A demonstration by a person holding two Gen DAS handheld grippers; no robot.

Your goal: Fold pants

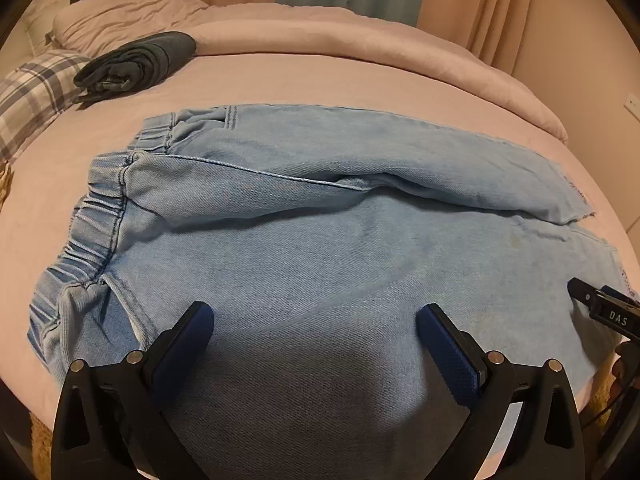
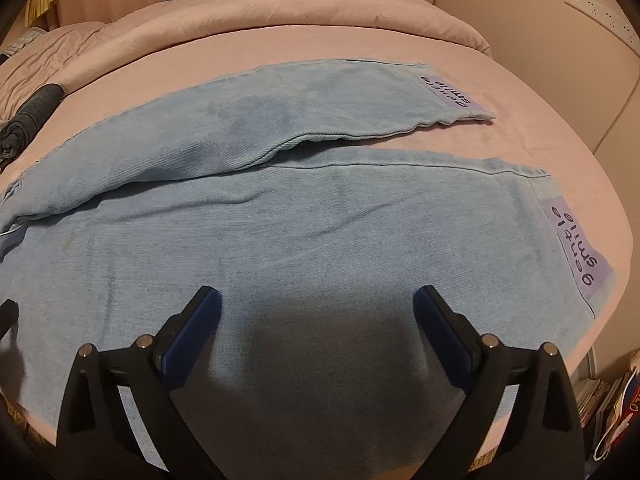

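Light blue denim pants (image 1: 320, 248) lie spread flat on a pink bed, elastic waistband (image 1: 96, 216) at the left, both legs running to the right. In the right wrist view the pants (image 2: 320, 216) show two leg hems with purple printed patches (image 2: 576, 256). My left gripper (image 1: 315, 320) is open and empty, just above the near leg close to the waist. My right gripper (image 2: 318, 306) is open and empty, over the near leg toward the hem. The right gripper also shows at the right edge of the left wrist view (image 1: 600, 304).
A folded dark blue garment (image 1: 136, 66) lies at the back left of the bed (image 1: 280, 76), beside a plaid pillow (image 1: 32, 92). A rolled pink duvet (image 1: 360, 40) lies along the far side. Books (image 2: 608, 400) stand on the floor at the right.
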